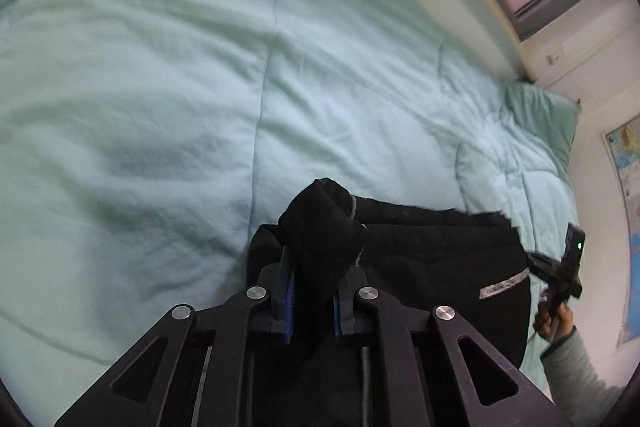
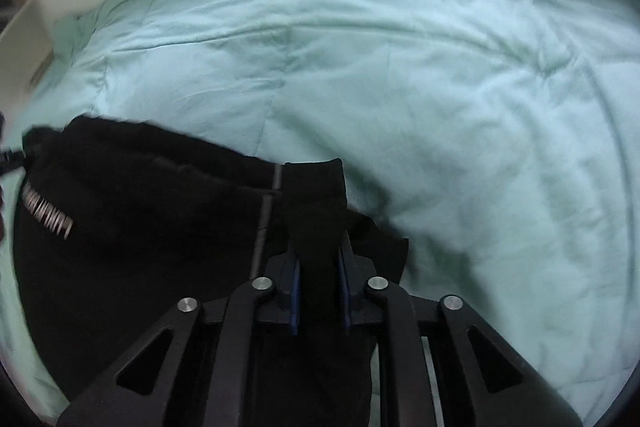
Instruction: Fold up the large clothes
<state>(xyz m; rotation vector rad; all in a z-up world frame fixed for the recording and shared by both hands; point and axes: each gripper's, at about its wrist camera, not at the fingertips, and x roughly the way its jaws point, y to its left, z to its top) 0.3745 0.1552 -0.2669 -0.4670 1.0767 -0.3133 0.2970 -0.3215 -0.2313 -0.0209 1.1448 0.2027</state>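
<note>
garment label (image 2: 48,217): blurred, unreadable | wall map (image 1: 628,211): cut off at edge

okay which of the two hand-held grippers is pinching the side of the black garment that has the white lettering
The right hand-held gripper. The lettering sits beside it on the black garment; the left hand-held gripper pinches the plain end.

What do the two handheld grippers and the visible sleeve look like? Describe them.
Both the left gripper and right gripper are matte black linkage frames with silver round pivot pins and blue pads inside the fingers. The sleeve is grey.
</note>
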